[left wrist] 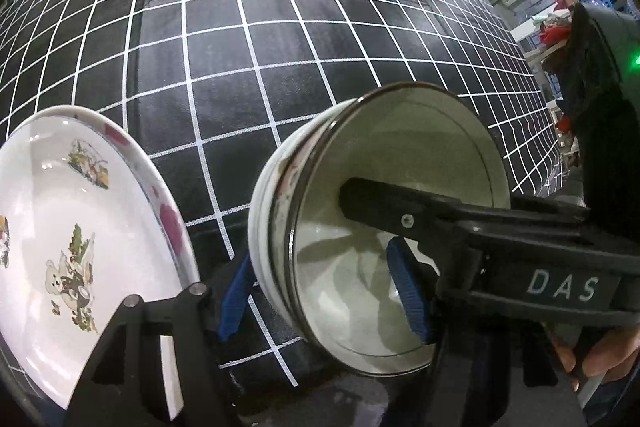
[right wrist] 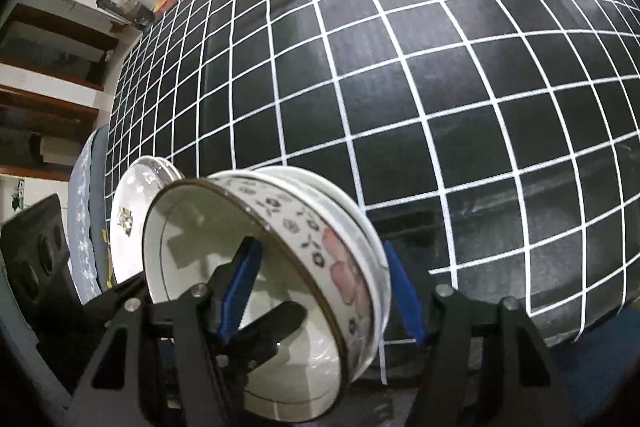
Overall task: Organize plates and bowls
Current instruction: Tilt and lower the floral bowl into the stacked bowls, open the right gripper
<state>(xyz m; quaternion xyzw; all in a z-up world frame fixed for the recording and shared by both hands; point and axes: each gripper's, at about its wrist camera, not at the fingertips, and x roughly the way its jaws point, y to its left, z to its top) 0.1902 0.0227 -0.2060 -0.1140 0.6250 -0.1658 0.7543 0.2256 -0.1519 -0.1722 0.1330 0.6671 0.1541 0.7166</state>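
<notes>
Fingers [left wrist: 236, 291] of both grippers (blue pads) pinch the bowl [left wrist: 380, 227] wall — tilted above checked cloth [left wrist: 280, 47], plate [left wrist: 60, 227] beside.

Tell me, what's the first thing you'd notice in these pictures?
The white bowl with pink flowers on its side jumps out first: it is tipped on its side at the near edge of the table, with both pairs of tongs, left and right, pinching its wall. Beside it sits a white plate with little teddy bear pictures. Behind everything stretches a black tablecloth with a white grid.
</notes>
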